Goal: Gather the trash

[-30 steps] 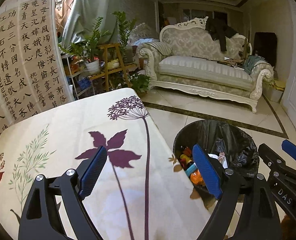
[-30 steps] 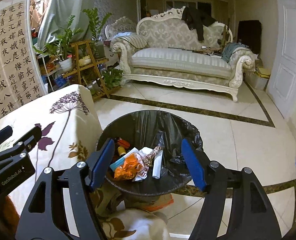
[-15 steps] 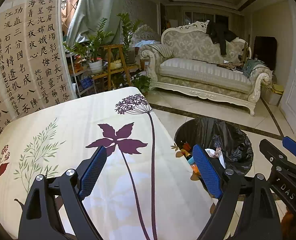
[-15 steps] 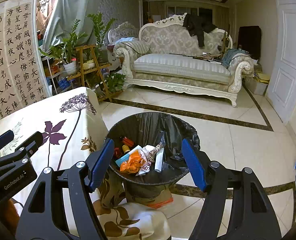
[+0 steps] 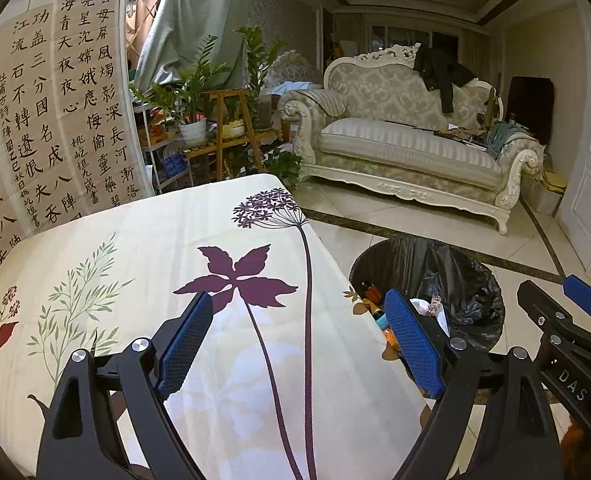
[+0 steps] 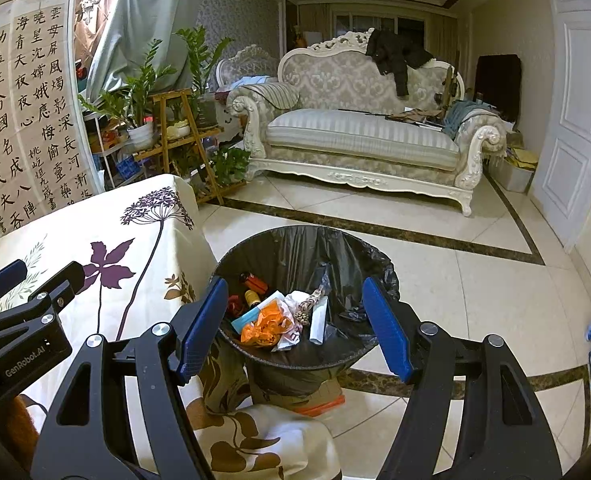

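A round bin with a black liner (image 6: 307, 248) (image 5: 471, 280) stands on the floor beside the table. It holds trash: an orange wrapper (image 6: 265, 326), white paper (image 6: 319, 316), a red-and-yellow piece (image 6: 251, 288). My right gripper (image 6: 295, 328) hangs above the bin, open, with nothing between its blue pads. My left gripper (image 5: 299, 344) hovers over the flowered tablecloth (image 5: 155, 248), open and empty too. Each gripper shows at the edge of the other's view: the right one (image 5: 567, 320), the left one (image 6: 27, 280).
The table's right edge runs close to the bin. Beyond lie a tiled floor (image 6: 435, 272), a cream sofa (image 6: 359, 136), a wooden plant stand with potted plants (image 6: 175, 128) and a calligraphy screen (image 5: 35, 120) behind the table. A white door (image 6: 575, 100) is at the right.
The left gripper's view has drawn back and up a little from the bin, showing more tablecloth. The right gripper's view shifted slightly back over the bin. Both stay open.
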The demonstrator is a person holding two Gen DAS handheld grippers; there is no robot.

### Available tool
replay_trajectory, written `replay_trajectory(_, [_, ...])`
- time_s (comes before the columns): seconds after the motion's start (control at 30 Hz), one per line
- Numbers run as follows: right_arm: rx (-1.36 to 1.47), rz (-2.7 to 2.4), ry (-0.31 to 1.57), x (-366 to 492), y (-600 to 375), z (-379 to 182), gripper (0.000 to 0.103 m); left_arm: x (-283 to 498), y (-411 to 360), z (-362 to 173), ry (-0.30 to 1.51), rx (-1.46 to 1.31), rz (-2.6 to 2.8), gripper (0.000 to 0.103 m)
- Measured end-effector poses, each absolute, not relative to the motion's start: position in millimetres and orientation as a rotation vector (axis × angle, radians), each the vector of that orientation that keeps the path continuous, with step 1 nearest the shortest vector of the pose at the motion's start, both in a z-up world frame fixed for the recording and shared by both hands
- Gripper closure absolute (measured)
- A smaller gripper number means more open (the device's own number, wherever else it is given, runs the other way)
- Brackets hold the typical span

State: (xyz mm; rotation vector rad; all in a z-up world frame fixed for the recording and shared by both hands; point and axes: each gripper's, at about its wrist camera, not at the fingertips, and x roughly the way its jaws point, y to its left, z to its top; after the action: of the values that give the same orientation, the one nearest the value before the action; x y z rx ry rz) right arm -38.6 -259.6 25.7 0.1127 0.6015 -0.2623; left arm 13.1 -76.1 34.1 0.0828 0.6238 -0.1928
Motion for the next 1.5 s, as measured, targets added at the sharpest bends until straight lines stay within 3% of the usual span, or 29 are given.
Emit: replay_trajectory(1.5, [0.111,-0.26,0.598,-40.6,-257.5,26.2,0.035,6.3,-78.9,30.9,0.621,0.073,-0.182,0.018])
